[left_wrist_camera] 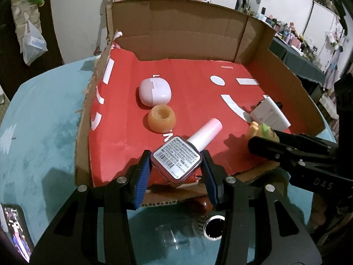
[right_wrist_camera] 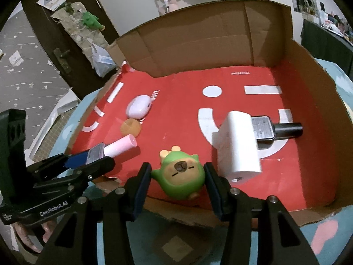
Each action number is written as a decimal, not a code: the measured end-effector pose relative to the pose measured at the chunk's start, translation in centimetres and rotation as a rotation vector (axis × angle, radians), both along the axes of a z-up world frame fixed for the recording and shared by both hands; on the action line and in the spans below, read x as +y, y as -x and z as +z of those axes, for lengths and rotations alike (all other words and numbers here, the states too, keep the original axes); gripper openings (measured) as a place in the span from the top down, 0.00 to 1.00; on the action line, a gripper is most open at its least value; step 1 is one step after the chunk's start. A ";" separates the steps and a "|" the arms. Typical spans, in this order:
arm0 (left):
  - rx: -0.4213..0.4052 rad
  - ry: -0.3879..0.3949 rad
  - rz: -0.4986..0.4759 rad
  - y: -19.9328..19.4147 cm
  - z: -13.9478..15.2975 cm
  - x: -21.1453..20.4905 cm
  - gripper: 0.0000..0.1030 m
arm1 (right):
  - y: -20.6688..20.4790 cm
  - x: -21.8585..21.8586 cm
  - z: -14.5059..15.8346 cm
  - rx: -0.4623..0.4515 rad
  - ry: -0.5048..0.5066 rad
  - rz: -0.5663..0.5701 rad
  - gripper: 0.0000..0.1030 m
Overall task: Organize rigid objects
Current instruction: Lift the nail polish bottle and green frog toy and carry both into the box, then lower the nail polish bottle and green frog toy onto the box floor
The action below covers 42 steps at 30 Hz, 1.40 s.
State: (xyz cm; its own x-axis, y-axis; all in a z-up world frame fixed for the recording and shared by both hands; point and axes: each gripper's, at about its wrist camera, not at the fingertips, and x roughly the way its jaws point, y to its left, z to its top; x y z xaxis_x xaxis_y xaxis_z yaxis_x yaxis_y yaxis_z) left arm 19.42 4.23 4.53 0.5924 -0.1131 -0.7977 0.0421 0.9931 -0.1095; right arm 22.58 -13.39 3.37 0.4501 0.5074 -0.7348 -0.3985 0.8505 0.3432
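So my left claw (left_wrist_camera: 176, 165) is pinching a nail polish bottle (left_wrist_camera: 184, 154), blue pads (left_wrist_camera: 142, 176) pressed on both sides of the glass body, label side up, pink cap pointing into the cardboard tray (left_wrist_camera: 297, 84). The bottle sits right at the tray's near edge, over the red floor.

My right claw (right_wrist_camera: 177, 182) is closed on a little green capybara figure (right_wrist_camera: 179, 177), one pad on each side of it, face up toward the camera. It's also at the near edge of the tray, to the right of the polish bottle.

Rest of the stuff, all relative to the tray: a pale pink earbud case (left_wrist_camera: 154, 91) is in the left half of the floor, with an orange rubbery ring thing (left_wrist_camera: 161, 118) touching it on the near side. Over in the right half there's a white charger block (right_wrist_camera: 237, 143) lying on the smiley print, and a dark nail polish bottle (right_wrist_camera: 273, 130) just behind it, black cap pointing toward the right wall.

The tray itself sits on a light blue table (left_wrist_camera: 44, 121). A phone (left_wrist_camera: 15, 231) with its screen lit lies on the table well outside the tray's left near corner.
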 end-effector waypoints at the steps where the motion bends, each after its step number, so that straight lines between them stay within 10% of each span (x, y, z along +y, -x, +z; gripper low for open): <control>1: 0.002 -0.001 -0.003 -0.2 -0.1 -0.1 0.59 | -0.2 -0.1 -0.1 0.000 0.007 -0.009 0.50; 42: 0.036 -0.035 0.018 -4.2 -2.1 -0.9 0.59 | -3.0 -1.3 -0.3 -0.087 0.127 -0.114 0.50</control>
State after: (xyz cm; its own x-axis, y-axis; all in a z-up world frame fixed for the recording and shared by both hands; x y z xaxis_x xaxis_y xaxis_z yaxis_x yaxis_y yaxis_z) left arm 23.58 3.37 2.42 0.5648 -0.0742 -0.8219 0.0211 0.9969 -0.0755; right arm 25.60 -14.70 3.05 0.5641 0.3554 -0.7453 -0.3208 0.9260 0.1988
